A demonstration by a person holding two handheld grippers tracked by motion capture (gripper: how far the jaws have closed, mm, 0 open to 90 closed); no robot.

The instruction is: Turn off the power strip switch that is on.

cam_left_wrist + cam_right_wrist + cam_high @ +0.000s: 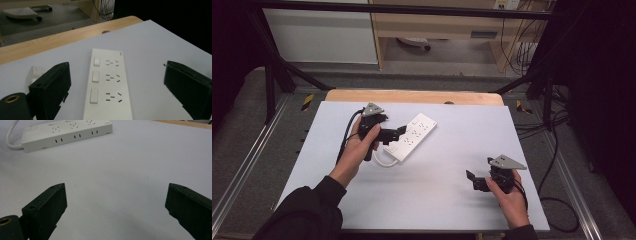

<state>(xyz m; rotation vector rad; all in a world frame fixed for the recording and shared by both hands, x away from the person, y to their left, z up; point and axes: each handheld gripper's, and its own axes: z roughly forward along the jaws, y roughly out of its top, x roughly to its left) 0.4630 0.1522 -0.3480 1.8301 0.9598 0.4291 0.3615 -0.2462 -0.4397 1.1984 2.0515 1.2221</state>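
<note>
Left gripper (117,87) wide, power strip (106,87) lying between its jaws untouched on the bench (155,45). Right gripper (116,210) also wide, holding nothing, strip well ahead.

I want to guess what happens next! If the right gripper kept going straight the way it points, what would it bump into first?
Probably the white power strip. The right gripper has open jaws with bare table mat ahead, and the strip lies farther on, a bit to the left, so it might slip just past its end.
</note>
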